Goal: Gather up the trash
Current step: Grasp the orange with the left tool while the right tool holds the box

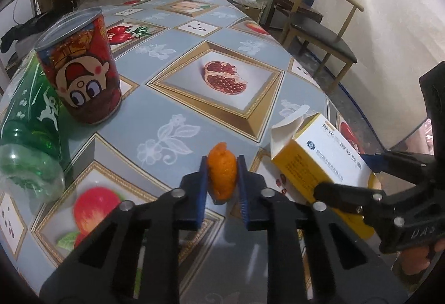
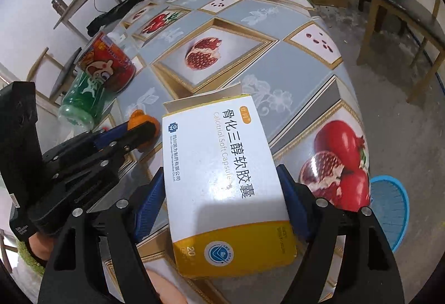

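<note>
A curled orange peel (image 1: 222, 176) sits at the near edge of the fruit-print table (image 1: 178, 106), and my left gripper (image 1: 222, 164) is shut on it, both blue pads pressed against its sides. The right wrist view shows the same left gripper (image 2: 144, 125) with the peel (image 2: 136, 116) at its tips. To its right lies a white-and-yellow medicine box (image 2: 222, 164) with its far flap open. My right gripper (image 2: 219, 173) straddles the box, a blue pad against each long side. In the left wrist view, the box (image 1: 314, 153) and right gripper (image 1: 345, 174) appear at the right.
A red cartoon can (image 1: 80, 67) stands at the left beside a green plastic bottle (image 1: 30, 137) lying on its side. A few small red seeds (image 1: 282, 181) lie by the box. A wooden chair (image 1: 319, 31) stands past the table's right edge, and a blue basket (image 2: 389, 212) sits on the floor.
</note>
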Demonstrator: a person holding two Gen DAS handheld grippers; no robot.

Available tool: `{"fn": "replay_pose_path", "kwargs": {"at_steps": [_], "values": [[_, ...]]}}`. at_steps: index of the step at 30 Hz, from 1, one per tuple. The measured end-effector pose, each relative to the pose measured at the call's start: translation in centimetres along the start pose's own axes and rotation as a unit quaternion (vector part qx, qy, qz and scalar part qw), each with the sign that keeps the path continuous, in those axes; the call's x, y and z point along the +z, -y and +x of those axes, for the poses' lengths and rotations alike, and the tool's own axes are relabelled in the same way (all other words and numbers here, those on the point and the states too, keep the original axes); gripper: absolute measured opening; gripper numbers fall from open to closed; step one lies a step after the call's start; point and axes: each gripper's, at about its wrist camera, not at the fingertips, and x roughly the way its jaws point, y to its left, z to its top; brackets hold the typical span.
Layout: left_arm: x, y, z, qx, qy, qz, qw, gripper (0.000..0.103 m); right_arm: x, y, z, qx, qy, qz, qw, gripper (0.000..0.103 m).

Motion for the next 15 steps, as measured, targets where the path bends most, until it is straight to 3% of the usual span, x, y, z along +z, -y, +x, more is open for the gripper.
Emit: {"fn": "replay_pose_path", "kwargs": {"at_steps": [4, 9, 12, 15], "values": [[-1.9, 0.1, -1.4, 0.003, -0.011, -0.010, 0.9999, 0.015, -1.3, -0.6, -0.5, 0.013, -0.008, -0.002, 1.000, 0.075], [-5.8, -0.2, -4.3, -0.019, -0.028, -0.052, 0.9981, 0.015, -4.5, -2.1, -1.6, 0.035, -0.027, -0.036, 0.998, 0.076], [-7.9, 0.0, -5.7, -0.026, -0.033, -0.066, 0.9970, 0.015, -5.9, -3.0, -1.9, 0.040, -0.038, -0.072, 0.996, 0.084], [-8.8, 0.2, -6.3, -0.022, -0.033, -0.071, 0.9967, 0.015, -6.4, -3.7, -2.1, 0.018, -0.040, -0.094, 0.995, 0.089]]}}
